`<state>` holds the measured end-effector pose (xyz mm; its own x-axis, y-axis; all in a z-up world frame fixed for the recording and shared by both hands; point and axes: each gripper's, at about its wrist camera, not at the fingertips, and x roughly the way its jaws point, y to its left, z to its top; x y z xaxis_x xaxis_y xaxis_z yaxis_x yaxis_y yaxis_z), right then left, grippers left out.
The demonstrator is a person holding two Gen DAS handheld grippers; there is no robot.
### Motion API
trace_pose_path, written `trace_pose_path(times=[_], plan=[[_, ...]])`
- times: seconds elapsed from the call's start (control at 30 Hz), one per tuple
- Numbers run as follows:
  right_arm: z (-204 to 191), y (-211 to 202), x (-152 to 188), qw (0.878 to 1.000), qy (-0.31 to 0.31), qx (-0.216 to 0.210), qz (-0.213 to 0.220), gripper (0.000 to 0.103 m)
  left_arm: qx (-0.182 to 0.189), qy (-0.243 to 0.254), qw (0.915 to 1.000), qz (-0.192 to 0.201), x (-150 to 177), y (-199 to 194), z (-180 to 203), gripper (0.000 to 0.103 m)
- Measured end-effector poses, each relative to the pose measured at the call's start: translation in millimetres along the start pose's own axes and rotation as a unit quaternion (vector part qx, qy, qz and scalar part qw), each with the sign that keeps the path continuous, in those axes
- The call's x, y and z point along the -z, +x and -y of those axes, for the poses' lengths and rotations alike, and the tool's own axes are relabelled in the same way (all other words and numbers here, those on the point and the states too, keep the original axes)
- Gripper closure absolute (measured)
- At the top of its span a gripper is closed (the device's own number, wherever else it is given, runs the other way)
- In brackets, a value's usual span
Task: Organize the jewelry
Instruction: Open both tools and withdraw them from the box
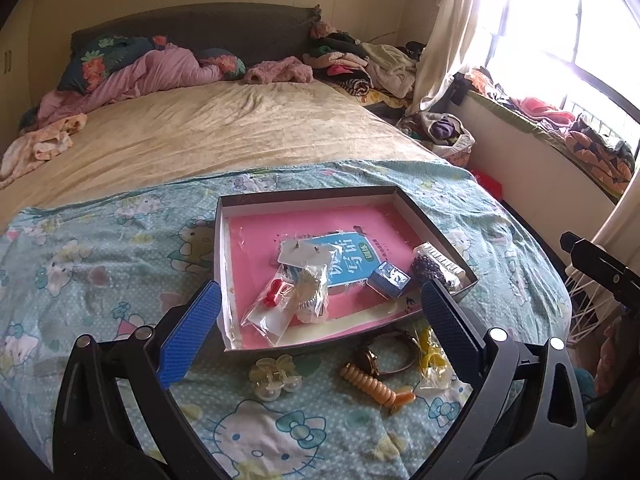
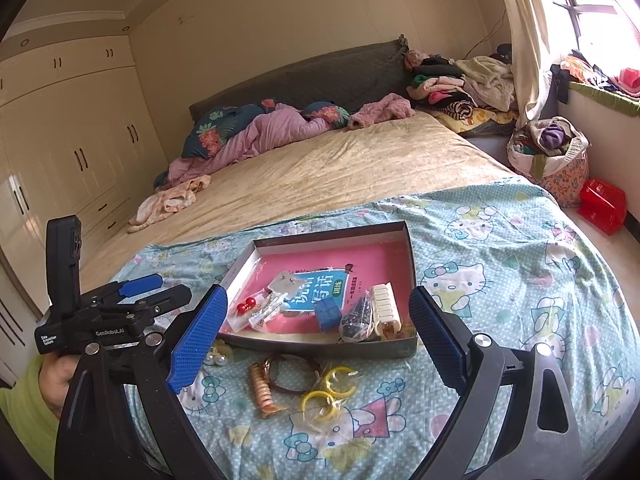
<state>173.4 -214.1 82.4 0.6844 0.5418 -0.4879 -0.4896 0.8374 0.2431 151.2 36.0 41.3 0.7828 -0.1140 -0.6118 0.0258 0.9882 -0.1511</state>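
Note:
A shallow box (image 1: pixel 304 198) (image 2: pixel 412 240) with a pink lining lies on the Hello Kitty sheet. It holds bagged earrings (image 1: pixel 276 300) (image 2: pixel 248 308), a small blue box (image 1: pixel 389 279) (image 2: pixel 327 315) and a white hair clip (image 2: pixel 385 308). In front of it lie a clear flower clip (image 1: pixel 274 376), a spiral hair tie (image 1: pixel 370 386) (image 2: pixel 261 390), a brown bracelet (image 1: pixel 390 356) (image 2: pixel 294 376) and bagged yellow hoops (image 1: pixel 432 358) (image 2: pixel 330 390). My left gripper (image 1: pixel 316 332) (image 2: pixel 140 292) and right gripper (image 2: pixel 318 340) are open and empty above these loose items.
The bed (image 1: pixel 224 128) stretches behind with pillows and a pink quilt (image 1: pixel 160 68). Piled clothes (image 2: pixel 460 80), a full bag (image 2: pixel 548 156) and a red box (image 2: pixel 602 206) lie at right. A wardrobe (image 2: pixel 60 140) stands left.

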Motion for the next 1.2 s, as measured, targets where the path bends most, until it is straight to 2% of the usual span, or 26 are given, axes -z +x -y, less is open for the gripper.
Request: trace_pose_path(times=[0.4,0.93,1.2], plan=[[-10,-8,11,1.000,-0.013,-0.005,-0.015,0.012,-0.002,0.008,0.9999,-0.008,17,-13,-2,0.010],[-10,0,39,0.998,-0.012,-0.011,-0.064,0.012,0.013,0.023,0.9979,-0.058,56,-3,7,0.010],[-11,6,54,0.996,-0.018,-0.008,-0.088,0.012,0.010,0.031,0.9968,-0.072,68,1,9,0.010]])
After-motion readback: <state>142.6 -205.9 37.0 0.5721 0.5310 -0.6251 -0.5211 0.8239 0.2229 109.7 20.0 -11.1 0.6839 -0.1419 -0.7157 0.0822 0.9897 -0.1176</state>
